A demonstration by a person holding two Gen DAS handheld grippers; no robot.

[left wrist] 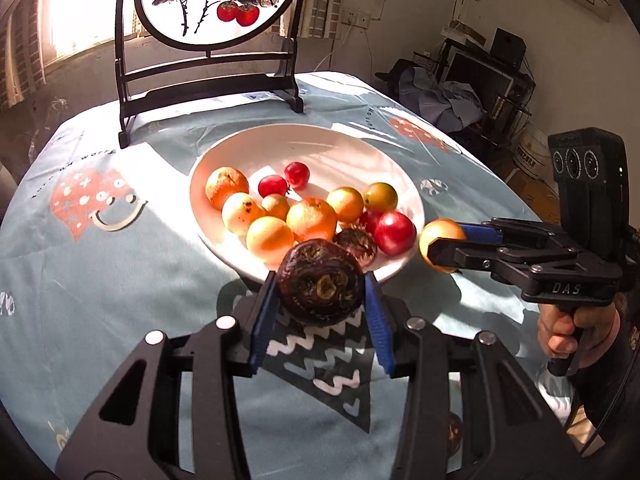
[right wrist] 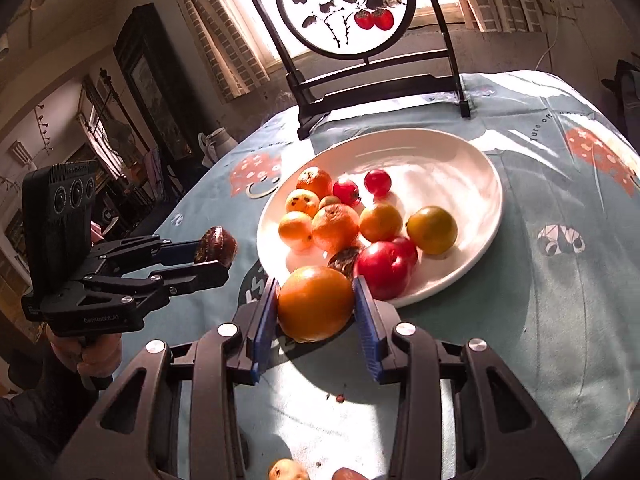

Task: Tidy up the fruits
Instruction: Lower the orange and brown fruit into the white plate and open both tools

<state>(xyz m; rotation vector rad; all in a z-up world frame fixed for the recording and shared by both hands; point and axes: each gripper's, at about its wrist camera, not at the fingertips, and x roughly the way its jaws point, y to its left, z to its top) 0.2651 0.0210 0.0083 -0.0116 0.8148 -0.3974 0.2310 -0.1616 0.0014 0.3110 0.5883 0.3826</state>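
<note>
Blue cloth (left wrist: 120, 280), white plate (left wrist: 360, 148) of fruit: my left gripper (left wrist: 320, 292) pinches a dark fruit (left wrist: 320, 284), right gripper (right wrist: 316, 308) pinches an orange (right wrist: 314, 304); both mid-delivery, next a release over the plate.

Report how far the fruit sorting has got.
Done: about a dozen fruits already lie on the white plate. In hand: the left gripper is shut on a dark brown fruit, and the right gripper is shut on an orange, both near the plate's rim. Left: two small fruits lie on the tablecloth.
</note>
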